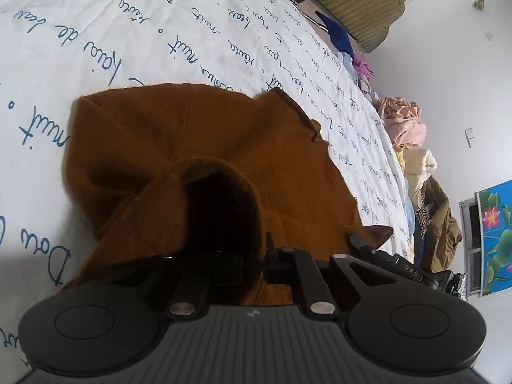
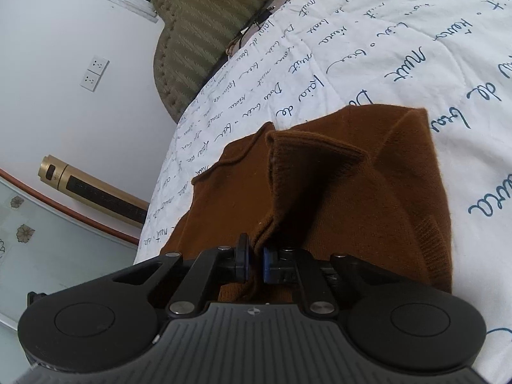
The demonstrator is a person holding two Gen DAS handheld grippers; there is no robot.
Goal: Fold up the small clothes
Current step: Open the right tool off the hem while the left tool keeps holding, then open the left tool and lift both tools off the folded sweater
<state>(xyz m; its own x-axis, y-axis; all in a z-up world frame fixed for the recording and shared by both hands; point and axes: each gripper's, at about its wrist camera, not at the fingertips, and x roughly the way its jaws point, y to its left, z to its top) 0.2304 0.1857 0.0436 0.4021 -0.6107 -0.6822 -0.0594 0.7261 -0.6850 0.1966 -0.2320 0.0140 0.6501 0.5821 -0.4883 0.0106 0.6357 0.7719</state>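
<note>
A brown knitted garment (image 1: 198, 134) lies on a white bedsheet with blue script (image 1: 144, 16). In the left wrist view a raised fold of it drapes over my left gripper (image 1: 224, 256) and hides the fingertips; the jaws sit close together under the cloth, pinching it. The right wrist view shows the same garment (image 2: 368, 192) with its ribbed edge lifted into a ridge. That edge runs between the blue pads of my right gripper (image 2: 254, 264), which is shut on it. The right gripper's finger (image 1: 377, 249) also shows at the garment's right corner in the left wrist view.
A padded green headboard (image 2: 198, 32) stands at the bed's far end. Several crumpled clothes (image 1: 406, 128) are heaped along one bed edge. A gold tower appliance (image 2: 92, 192) stands by the wall beside the other edge. The sheet (image 2: 384, 32) stretches beyond the garment.
</note>
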